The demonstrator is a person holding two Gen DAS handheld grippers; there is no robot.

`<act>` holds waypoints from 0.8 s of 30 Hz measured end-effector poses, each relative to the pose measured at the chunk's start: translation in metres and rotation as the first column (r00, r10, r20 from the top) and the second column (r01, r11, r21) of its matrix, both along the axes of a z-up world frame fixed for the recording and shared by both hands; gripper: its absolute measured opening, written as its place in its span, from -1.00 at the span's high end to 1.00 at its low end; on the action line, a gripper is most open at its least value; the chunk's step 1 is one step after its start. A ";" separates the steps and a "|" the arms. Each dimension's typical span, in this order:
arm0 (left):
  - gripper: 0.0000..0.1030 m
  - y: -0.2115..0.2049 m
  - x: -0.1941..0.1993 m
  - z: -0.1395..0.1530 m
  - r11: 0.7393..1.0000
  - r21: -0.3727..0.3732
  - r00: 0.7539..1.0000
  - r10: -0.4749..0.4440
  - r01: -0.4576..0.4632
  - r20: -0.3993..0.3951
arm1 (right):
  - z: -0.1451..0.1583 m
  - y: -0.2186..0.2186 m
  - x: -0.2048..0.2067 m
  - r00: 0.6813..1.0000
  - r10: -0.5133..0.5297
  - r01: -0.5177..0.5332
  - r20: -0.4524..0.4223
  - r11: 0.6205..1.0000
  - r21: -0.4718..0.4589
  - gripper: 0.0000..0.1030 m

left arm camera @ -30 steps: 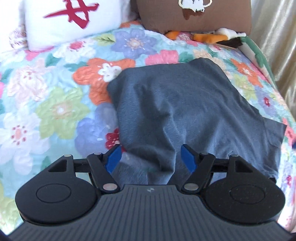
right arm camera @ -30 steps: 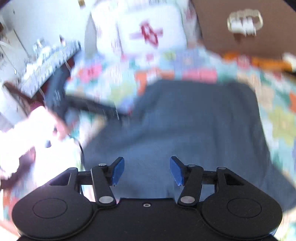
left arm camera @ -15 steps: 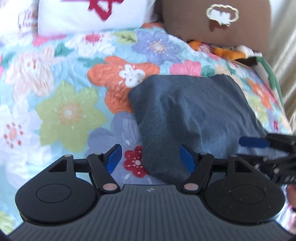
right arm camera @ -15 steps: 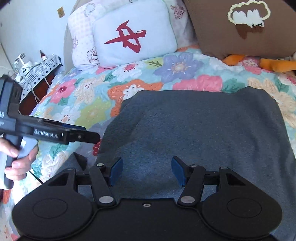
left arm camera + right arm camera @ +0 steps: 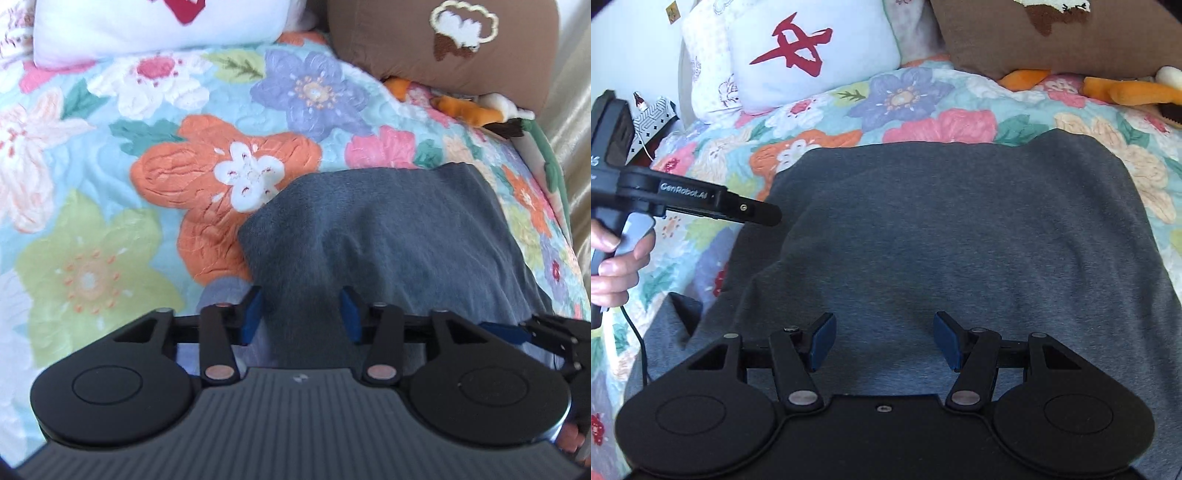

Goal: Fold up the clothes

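I have the grey garment spread flat on the flowered quilt so its near hem is reachable, my left gripper closing, pads not yet pinching, over the left edge, my right gripper parted and empty above the middle.

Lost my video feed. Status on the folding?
Left gripper closing over grey garment's left edge, not pinched. Right gripper open above the cloth, empty. Garment flat on floral quilt. Nothing blocking.
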State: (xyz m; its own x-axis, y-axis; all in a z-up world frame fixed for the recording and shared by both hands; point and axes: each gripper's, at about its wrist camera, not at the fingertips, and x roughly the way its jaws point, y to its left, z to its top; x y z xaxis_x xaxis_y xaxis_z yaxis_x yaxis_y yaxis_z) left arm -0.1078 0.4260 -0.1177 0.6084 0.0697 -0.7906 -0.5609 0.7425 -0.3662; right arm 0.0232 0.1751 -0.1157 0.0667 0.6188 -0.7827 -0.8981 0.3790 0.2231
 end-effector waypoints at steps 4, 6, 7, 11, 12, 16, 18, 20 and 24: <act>-0.33 0.008 0.012 -0.014 1.000 0.007 0.999 0.025 -0.025 0.025 | -0.001 0.001 0.003 1.000 -0.005 0.005 0.017 1.000 0.001 -0.24; -0.18 0.008 0.019 -0.012 0.998 0.057 1.000 -0.002 0.001 0.023 | 0.001 0.000 0.002 0.999 -0.002 0.003 0.053 1.000 -0.014 -0.24; 0.36 0.007 0.024 -0.009 0.996 0.087 1.000 -0.029 0.028 0.007 | 0.002 0.000 0.002 0.997 -0.007 0.008 0.071 1.000 -0.020 -0.24; 0.80 -0.013 0.033 0.021 0.960 0.268 0.996 -0.091 0.084 0.016 | 0.006 0.000 0.005 0.992 -0.038 0.042 0.118 0.998 -0.035 -0.24; 0.80 -0.020 0.033 0.032 0.940 0.330 0.994 -0.104 0.088 0.030 | 0.007 -0.001 0.005 0.992 -0.042 0.046 0.120 0.998 -0.036 -0.24; 0.79 -0.040 0.029 0.066 0.882 0.469 0.990 -0.107 0.050 0.095 | 0.006 -0.003 0.007 0.991 -0.041 0.048 0.127 0.998 -0.048 -0.24; 0.65 -0.044 0.038 0.062 0.839 0.539 0.997 -0.081 0.072 -0.007 | 0.003 -0.003 0.006 0.992 -0.030 0.038 0.120 0.997 -0.063 -0.24; 0.48 -0.040 0.043 0.046 0.815 0.573 0.995 -0.039 0.084 -0.090 | -0.002 -0.003 0.004 0.994 -0.001 0.012 0.109 0.995 -0.096 -0.24; 0.42 -0.011 0.032 0.021 0.889 0.458 0.994 0.030 0.022 -0.106 | -0.006 -0.001 0.002 0.990 0.017 0.000 0.137 0.993 -0.120 -0.25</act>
